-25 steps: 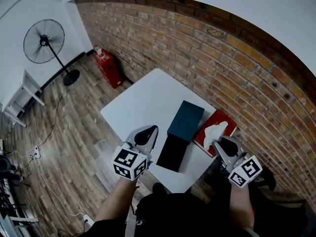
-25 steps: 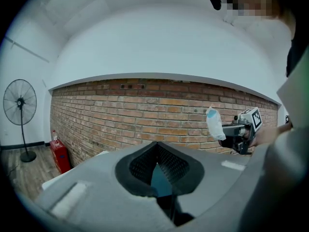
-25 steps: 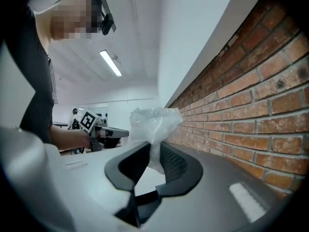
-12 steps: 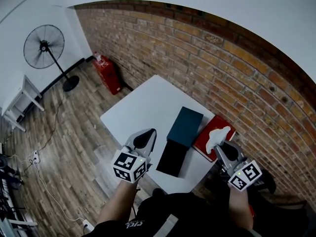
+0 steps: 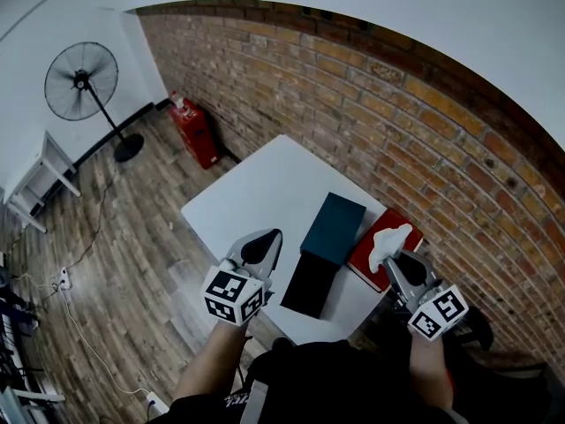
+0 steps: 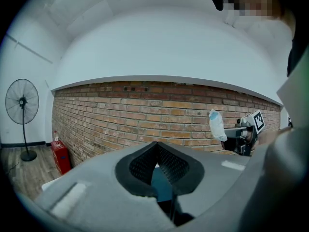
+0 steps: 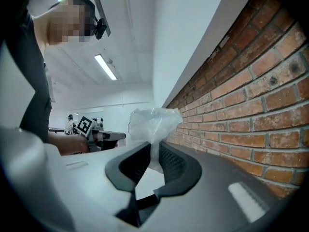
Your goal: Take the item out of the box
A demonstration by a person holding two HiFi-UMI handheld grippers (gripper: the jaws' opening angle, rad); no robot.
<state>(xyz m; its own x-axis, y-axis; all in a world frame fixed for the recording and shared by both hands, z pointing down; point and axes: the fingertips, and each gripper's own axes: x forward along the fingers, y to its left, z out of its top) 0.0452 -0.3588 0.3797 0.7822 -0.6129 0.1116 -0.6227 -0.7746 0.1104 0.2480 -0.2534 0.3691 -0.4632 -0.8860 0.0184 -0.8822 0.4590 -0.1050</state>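
Note:
On the white table (image 5: 252, 184) lie a dark teal box lid (image 5: 334, 226), a black box base (image 5: 309, 285) and a flat red box (image 5: 364, 254). My right gripper (image 5: 395, 260) is at the red box, shut on a crumpled clear plastic bag (image 5: 387, 239). In the right gripper view the bag (image 7: 152, 122) sticks up from between the pads of that gripper (image 7: 154, 148). My left gripper (image 5: 265, 244) hovers left of the black base, shut, with nothing in it. In the left gripper view its tips (image 6: 155, 146) meet above the teal lid (image 6: 161, 180).
A brick wall (image 5: 415, 113) runs close behind the table. On the wooden floor stand a pedestal fan (image 5: 81, 79), a red fire extinguisher (image 5: 194, 124) and a white shelf (image 5: 35, 179). Cables (image 5: 66, 276) lie at the left.
Little has changed. The head view has shifted slightly; both grippers stay at about the same places, and the right one still has the bag.

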